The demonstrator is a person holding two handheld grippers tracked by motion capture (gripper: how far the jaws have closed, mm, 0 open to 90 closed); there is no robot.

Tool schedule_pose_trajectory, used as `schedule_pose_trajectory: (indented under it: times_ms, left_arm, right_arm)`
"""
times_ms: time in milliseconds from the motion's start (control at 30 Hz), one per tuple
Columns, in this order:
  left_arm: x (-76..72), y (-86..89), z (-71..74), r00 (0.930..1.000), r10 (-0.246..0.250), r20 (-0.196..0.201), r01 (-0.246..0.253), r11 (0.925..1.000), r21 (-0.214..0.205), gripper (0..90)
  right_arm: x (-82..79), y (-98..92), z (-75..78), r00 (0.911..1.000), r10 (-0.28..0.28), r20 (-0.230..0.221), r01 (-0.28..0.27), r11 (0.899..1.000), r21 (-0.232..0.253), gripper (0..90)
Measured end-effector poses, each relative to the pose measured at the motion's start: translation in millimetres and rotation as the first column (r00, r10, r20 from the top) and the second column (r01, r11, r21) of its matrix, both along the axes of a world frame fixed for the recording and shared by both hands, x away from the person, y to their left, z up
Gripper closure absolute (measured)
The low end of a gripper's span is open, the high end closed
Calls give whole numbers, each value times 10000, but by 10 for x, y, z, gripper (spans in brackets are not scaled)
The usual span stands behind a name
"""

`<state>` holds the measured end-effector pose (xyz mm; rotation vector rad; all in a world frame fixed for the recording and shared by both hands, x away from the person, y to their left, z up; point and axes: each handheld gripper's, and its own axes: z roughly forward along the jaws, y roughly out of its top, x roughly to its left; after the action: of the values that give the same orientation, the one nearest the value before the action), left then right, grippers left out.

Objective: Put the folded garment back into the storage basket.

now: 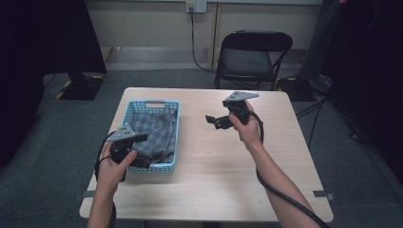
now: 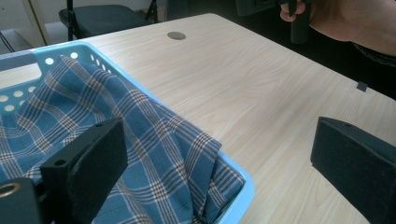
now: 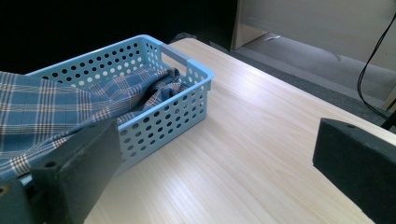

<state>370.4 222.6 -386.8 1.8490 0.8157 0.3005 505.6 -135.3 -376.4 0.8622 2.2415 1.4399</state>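
While my left gripper (image 1: 142, 151) gapes over the plaid cloth (image 1: 154, 128) at the blue basket's (image 1: 177, 124) near edge to seize it, my right gripper (image 1: 212, 120) waits open above mid-table.

The basket (image 1: 173, 137) with cloth (image 1: 154, 128) blocks the surface's (image 1: 223, 171) left part; middle and right stay free.

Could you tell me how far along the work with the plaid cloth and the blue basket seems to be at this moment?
Looks early. The plaid cloth lies bunched inside the blue basket, one corner draped over its near rim. The left gripper hangs open over that corner, not yet closed on it. The right gripper is open above the bare table. Grasping and moving the cloth appear still to come.
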Motion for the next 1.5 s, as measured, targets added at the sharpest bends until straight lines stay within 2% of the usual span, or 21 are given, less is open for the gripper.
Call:
schedule_pose_trajectory:
  times_ms: [300, 633, 1167, 1500]
  left_arm:
    - [9, -150, -13, 9994, -346, -10, 347, 9991, 243, 32]
    - [6, -281, -11, 9982, -586, 98, 583, 9980, 257, 32]
    - [4, -471, -48, 9940, -1091, 103, 1083, 9923, 598, 32]
    - [4, -604, -87, 9898, -1427, -3, 1423, 9868, 776, 32]
  right_arm:
    - [-50, -137, -39, 10000, -33, -5, 33, 10000, -51, 4]
    - [-100, -258, -48, 10000, -25, -15, 25, 10000, -94, 5]
    - [-143, -404, -124, 10000, -59, -44, 58, 9998, -171, 5]
    - [-166, -477, -118, 10000, 37, -41, -37, 9998, -216, 5]
